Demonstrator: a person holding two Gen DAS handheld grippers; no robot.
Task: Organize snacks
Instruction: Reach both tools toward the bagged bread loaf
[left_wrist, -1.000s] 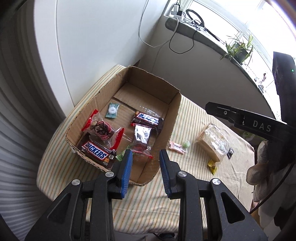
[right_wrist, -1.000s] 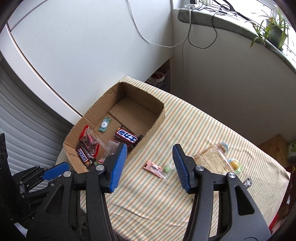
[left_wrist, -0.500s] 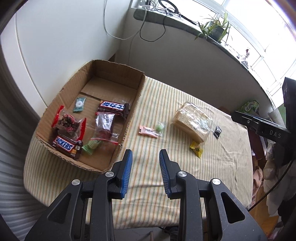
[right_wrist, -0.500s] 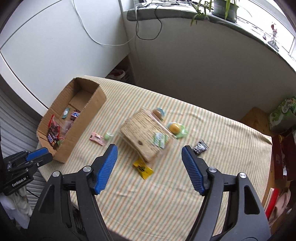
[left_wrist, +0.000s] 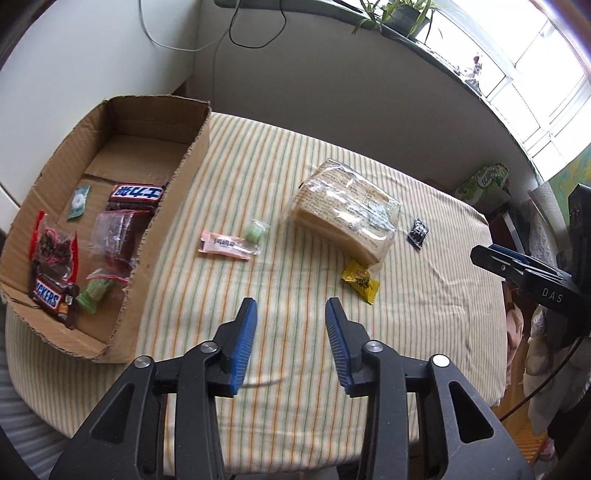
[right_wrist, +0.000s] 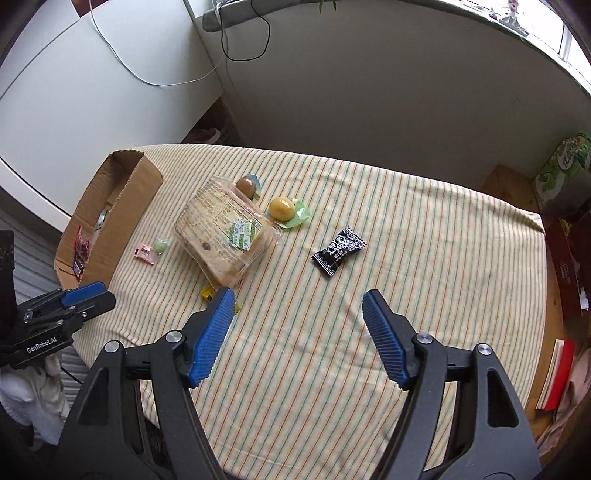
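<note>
A cardboard box (left_wrist: 192, 147) at the table's left holds a Snickers bar (left_wrist: 50, 297), a dark chocolate bar (left_wrist: 136, 194) and several wrapped sweets. On the striped cloth lie a pink packet (left_wrist: 221, 245), a green candy (left_wrist: 255, 232), a clear bag of crackers (left_wrist: 347, 214), a yellow candy (left_wrist: 360, 280) and a black candy (right_wrist: 338, 251). Behind the bag sit a brown ball snack (right_wrist: 246, 185) and an orange one (right_wrist: 282, 208). My left gripper (left_wrist: 290, 332) hovers over bare cloth, its jaws opening with nothing between them. My right gripper (right_wrist: 297, 332) is open and empty, short of the black candy.
The striped cloth (right_wrist: 424, 229) covers the whole table. A green tissue pack (right_wrist: 563, 170) and red boxes (right_wrist: 565, 258) stand past the right edge. Cables (right_wrist: 243, 48) hang down the back wall. A potted plant (left_wrist: 402, 14) stands on the sill.
Both grippers swung right, away from the box and over the loose snacks. Both sets of jaws stand wider than a second ago, the left widening only in the last half second.
</note>
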